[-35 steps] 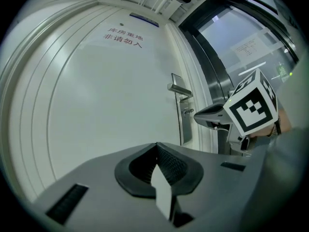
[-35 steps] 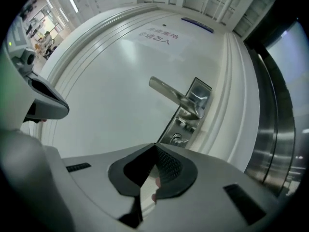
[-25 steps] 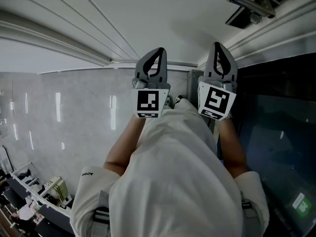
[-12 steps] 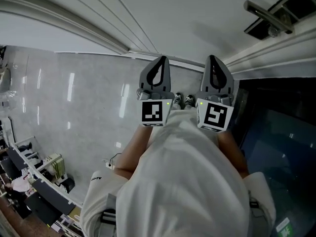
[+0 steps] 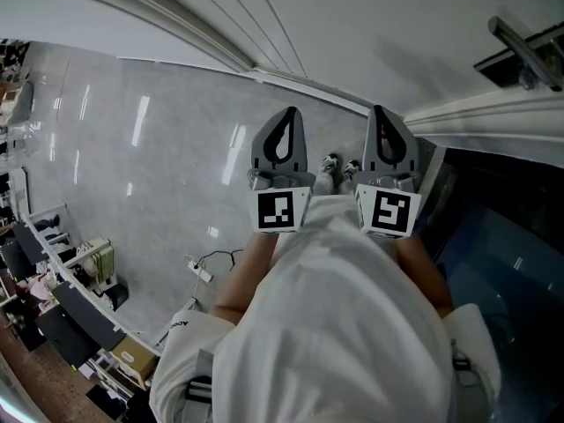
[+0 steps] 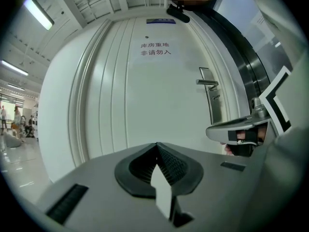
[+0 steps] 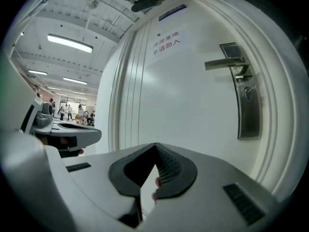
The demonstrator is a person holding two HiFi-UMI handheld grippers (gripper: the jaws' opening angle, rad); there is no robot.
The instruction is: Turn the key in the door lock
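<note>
Your left gripper [image 6: 157, 148]: jaws squeezed together, empty. Your right gripper [image 7: 155, 148]: squeezed together too, empty. Both side by side, pointing at white door [image 7: 193, 110]. Lock [image 7: 247, 94] sits on metal plate [image 7: 246, 122], under handle [image 7: 223, 64], well apart from both grippers.

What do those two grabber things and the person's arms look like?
The left gripper and right gripper are grey plastic, each narrowing to a point with a teardrop-shaped hole. Their inner pads are black and ribbed. White cubes with black square patterns sit on them: left cube, right cube. The person wears a white short-sleeved shirt with small dark lettering on the left sleeve.
</note>
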